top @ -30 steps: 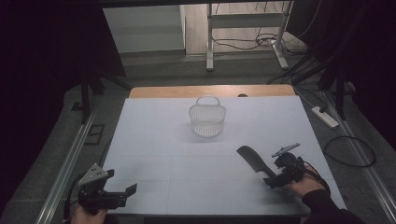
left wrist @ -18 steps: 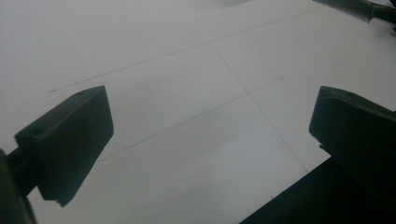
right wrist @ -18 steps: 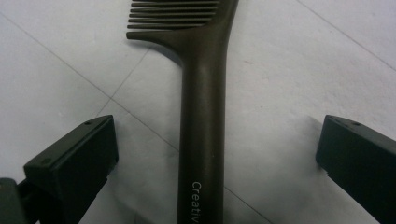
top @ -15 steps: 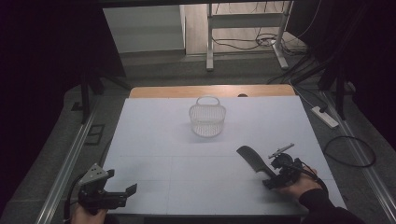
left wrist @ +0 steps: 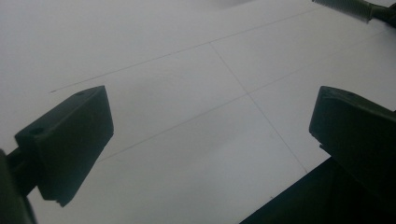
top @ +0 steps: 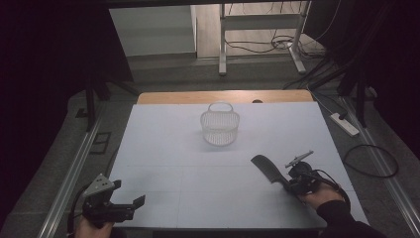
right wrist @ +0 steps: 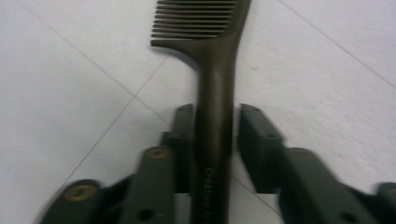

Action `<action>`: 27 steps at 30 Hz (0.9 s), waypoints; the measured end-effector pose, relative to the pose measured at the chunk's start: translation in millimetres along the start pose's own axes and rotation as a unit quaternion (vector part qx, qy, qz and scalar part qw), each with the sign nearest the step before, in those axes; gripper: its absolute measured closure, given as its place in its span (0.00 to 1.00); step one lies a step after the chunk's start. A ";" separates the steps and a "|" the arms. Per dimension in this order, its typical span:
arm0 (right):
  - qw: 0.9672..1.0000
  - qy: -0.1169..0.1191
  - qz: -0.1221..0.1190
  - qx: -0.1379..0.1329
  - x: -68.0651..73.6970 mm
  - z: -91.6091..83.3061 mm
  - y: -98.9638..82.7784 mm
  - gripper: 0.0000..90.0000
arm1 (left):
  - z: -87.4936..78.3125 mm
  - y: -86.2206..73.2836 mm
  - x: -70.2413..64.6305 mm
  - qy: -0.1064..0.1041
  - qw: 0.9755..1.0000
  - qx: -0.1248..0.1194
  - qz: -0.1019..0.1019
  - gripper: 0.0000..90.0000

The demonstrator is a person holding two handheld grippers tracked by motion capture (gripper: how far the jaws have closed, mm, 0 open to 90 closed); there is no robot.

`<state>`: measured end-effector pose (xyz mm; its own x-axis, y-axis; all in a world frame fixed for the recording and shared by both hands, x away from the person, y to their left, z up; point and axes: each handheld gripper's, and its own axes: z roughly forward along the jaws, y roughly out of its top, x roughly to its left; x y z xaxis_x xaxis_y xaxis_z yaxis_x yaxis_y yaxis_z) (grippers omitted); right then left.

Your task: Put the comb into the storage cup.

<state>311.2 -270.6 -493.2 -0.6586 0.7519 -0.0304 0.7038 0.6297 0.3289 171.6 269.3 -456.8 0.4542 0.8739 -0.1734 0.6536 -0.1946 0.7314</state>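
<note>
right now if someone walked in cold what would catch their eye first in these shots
The dark comb on the white table near the right edge, its handle lying between the right gripper, whose jaws have just been closing around it; a slim gap shows on one side. Next, the white wire basket standing alone toward the far middle. The left gripper waits open at the near left corner.

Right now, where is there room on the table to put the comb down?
Plenty of bare white table: the whole left half between the basket and the left hand-held gripper, and the middle strip below the basket. Only the right front corner is crowded, where the right hand-held gripper meets the comb.
</note>
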 end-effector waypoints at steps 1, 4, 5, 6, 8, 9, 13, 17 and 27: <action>1.000 0.004 -0.001 0.001 -0.5 -0.4 0.0 0.79 | -0.2 -0.1 0.0 -0.001 1.000 -0.001 0.001 0.00; 1.000 0.008 -0.003 0.002 -1.6 -0.3 0.4 0.80 | -1.1 -0.4 0.5 -0.005 1.000 -0.004 0.001 0.00; 1.000 0.008 -0.004 0.003 -1.8 -0.4 0.5 0.80 | -1.5 -0.6 0.9 -0.006 1.000 -0.006 0.000 0.00; 1.000 0.009 -0.004 0.003 -1.8 -0.5 0.5 0.80 | -1.9 -0.8 1.4 -0.009 1.000 -0.009 -0.001 0.00; 1.000 0.010 -0.004 0.002 -2.1 -0.8 -0.1 0.80 | -2.5 -1.1 2.4 -0.016 1.000 -0.012 -0.006 0.00; 1.000 0.010 -0.004 0.001 -2.3 -1.1 -0.4 0.80 | -2.8 -1.2 3.0 -0.020 1.000 -0.013 -0.009 0.00; 1.000 0.015 -0.004 -0.005 -2.9 -2.5 -2.4 0.80 | -3.2 -1.3 4.7 -0.032 0.999 -0.016 -0.014 0.00; 1.000 0.016 -0.007 -0.014 -2.7 -5.9 -2.0 0.80 | -2.8 -0.6 5.1 -0.046 0.999 -0.019 -0.017 0.00; 0.998 0.006 -0.031 -0.048 0.8 -15.3 -2.2 0.80 | -0.3 4.3 2.6 -0.052 0.999 -0.013 -0.001 0.00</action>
<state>305.0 -274.4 -479.5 -0.7037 0.7092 -0.0417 0.6332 0.6528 0.4158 175.4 270.9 -453.9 0.5147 0.8227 -0.2416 0.6388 -0.1800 0.7480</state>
